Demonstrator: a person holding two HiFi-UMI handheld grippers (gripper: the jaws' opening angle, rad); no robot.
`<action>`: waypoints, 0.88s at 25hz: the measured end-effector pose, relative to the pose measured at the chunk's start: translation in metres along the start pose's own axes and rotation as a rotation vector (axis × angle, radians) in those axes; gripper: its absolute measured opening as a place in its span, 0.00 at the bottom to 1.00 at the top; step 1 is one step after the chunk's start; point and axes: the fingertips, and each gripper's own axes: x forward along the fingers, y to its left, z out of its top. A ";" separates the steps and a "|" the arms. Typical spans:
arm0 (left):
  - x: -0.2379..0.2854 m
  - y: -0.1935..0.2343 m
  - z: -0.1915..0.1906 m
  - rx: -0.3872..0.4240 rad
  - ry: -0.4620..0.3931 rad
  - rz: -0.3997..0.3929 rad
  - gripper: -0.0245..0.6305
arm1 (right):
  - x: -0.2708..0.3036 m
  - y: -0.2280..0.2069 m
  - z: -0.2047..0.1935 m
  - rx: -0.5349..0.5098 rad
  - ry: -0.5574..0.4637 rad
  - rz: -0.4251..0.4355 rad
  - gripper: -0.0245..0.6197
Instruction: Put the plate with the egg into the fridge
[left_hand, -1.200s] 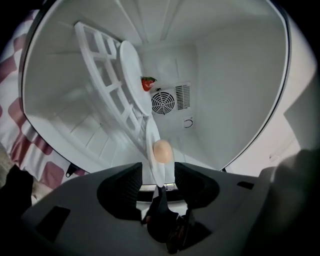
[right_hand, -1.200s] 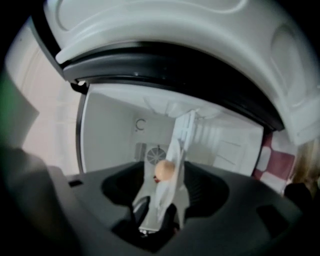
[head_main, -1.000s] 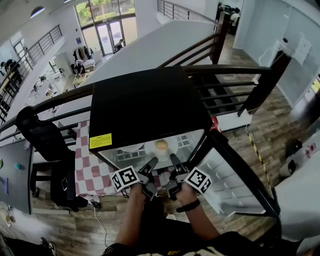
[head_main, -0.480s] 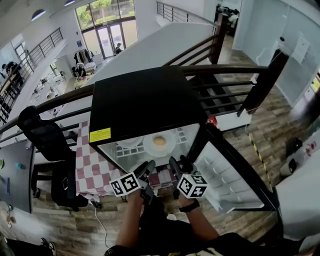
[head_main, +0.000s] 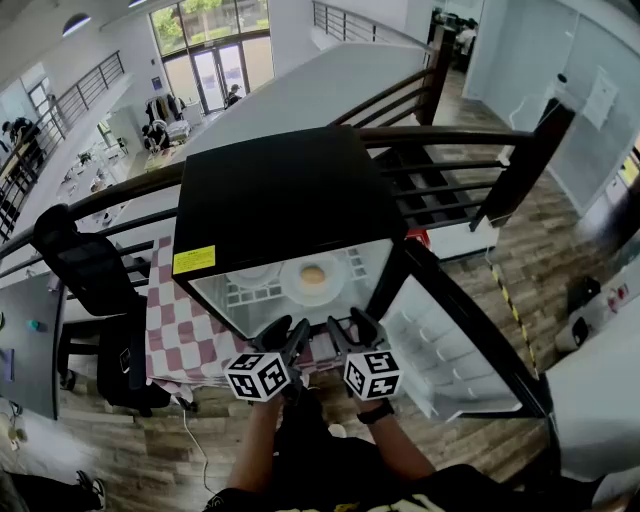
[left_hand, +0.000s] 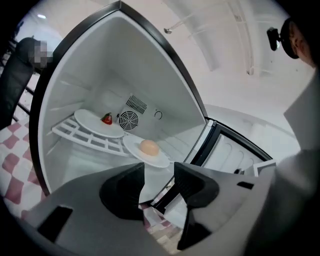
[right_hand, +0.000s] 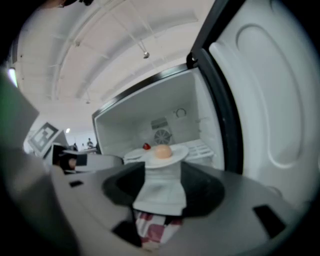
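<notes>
The white plate (head_main: 312, 280) with the tan egg (head_main: 312, 273) rests on the wire shelf inside the open black fridge (head_main: 285, 200). In the left gripper view the plate (left_hand: 148, 155) and egg (left_hand: 149, 147) lie just past my jaws. The right gripper view has the plate (right_hand: 165, 154) and egg (right_hand: 162, 151) straight ahead. My left gripper (head_main: 287, 336) and right gripper (head_main: 348, 328) hang side by side in front of the fridge opening, both open and empty, clear of the plate.
A second white plate (left_hand: 97, 122) with a small red item (left_hand: 107, 119) sits on the same shelf to the left. The fridge door (head_main: 445, 350) stands open on the right. A red-checked cloth (head_main: 175, 335) and a black chair (head_main: 85, 275) are at the left, with a dark railing behind.
Both grippers have drawn back from the fridge opening toward the person. The plate with the egg stays on the shelf.
</notes>
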 end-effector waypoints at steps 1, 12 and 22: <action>-0.001 -0.001 0.000 0.040 -0.007 0.009 0.34 | -0.001 0.001 0.000 -0.014 0.000 -0.003 0.40; -0.006 0.000 0.013 0.270 -0.067 0.108 0.19 | 0.003 0.010 -0.003 -0.106 0.003 -0.021 0.29; 0.004 0.009 0.013 0.304 -0.060 0.126 0.07 | 0.017 0.016 -0.002 -0.142 0.011 -0.025 0.15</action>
